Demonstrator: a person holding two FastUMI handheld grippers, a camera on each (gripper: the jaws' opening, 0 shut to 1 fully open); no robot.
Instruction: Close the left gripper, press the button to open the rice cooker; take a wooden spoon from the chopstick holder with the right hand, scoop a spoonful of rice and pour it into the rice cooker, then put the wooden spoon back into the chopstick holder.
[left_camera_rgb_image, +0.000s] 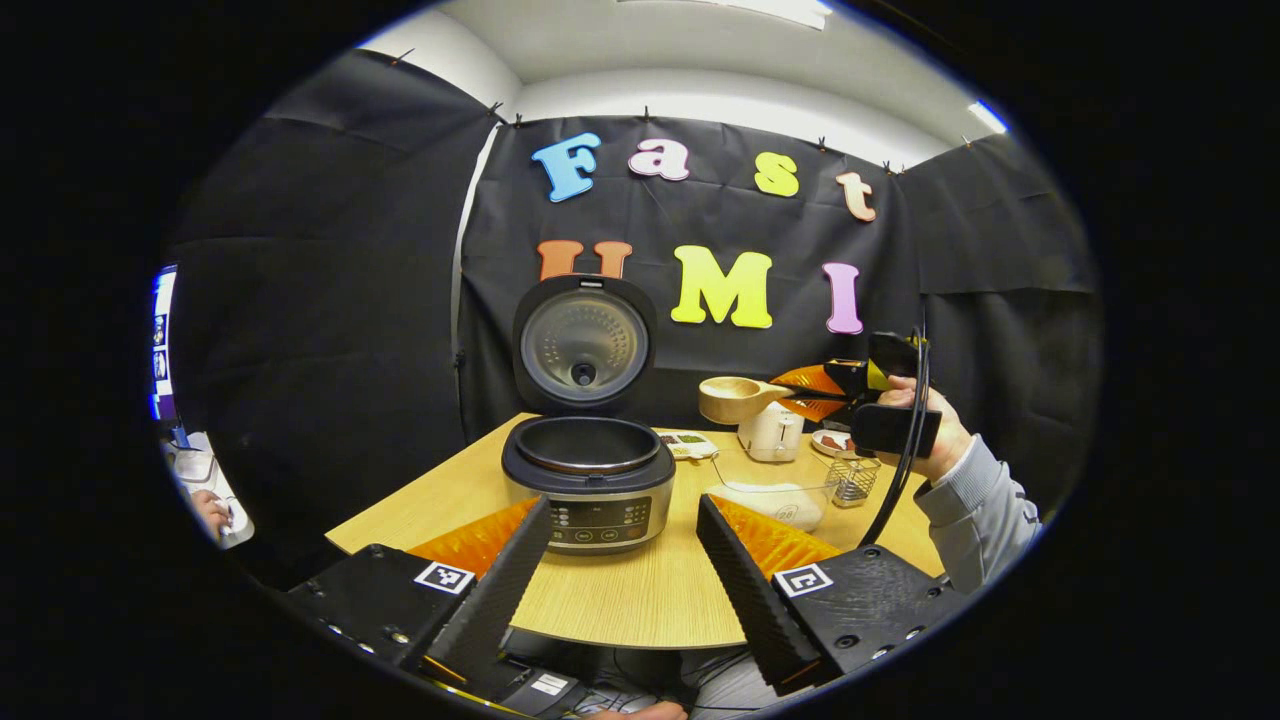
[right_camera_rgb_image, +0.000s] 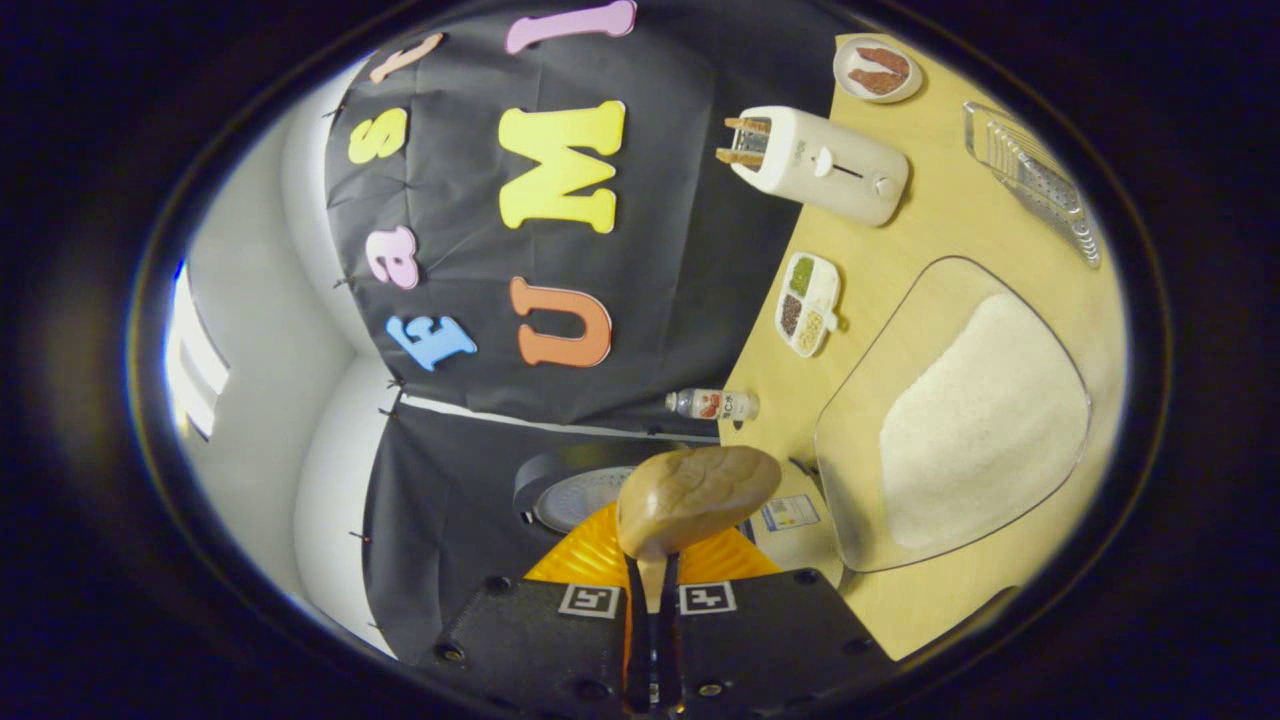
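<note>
Black cloth walls are seen round a wooden table (left_camera_rgb_image: 640, 600) where the rice cooker (left_camera_rgb_image: 588, 485) sits open, left gripper (left_camera_rgb_image: 622, 580) fingers spread, right gripper (right_camera_rgb_image: 652, 640) pinching the wooden spoon (right_camera_rgb_image: 695, 500) above the table.

From my left hand-held gripper (left_camera_rgb_image: 622, 560) the rice cooker (left_camera_rgb_image: 588, 480) has its lower front corners hidden behind my fingers. In the right gripper view its lid (right_camera_rgb_image: 580, 495) is mostly hidden behind the wooden spoon (right_camera_rgb_image: 695, 497), whose handle vanishes between my fingers. The small bottle (right_camera_rgb_image: 715, 404) is too small to make out, and the wire chopstick holder (right_camera_rgb_image: 1035, 180) blurs near the edge.
</note>
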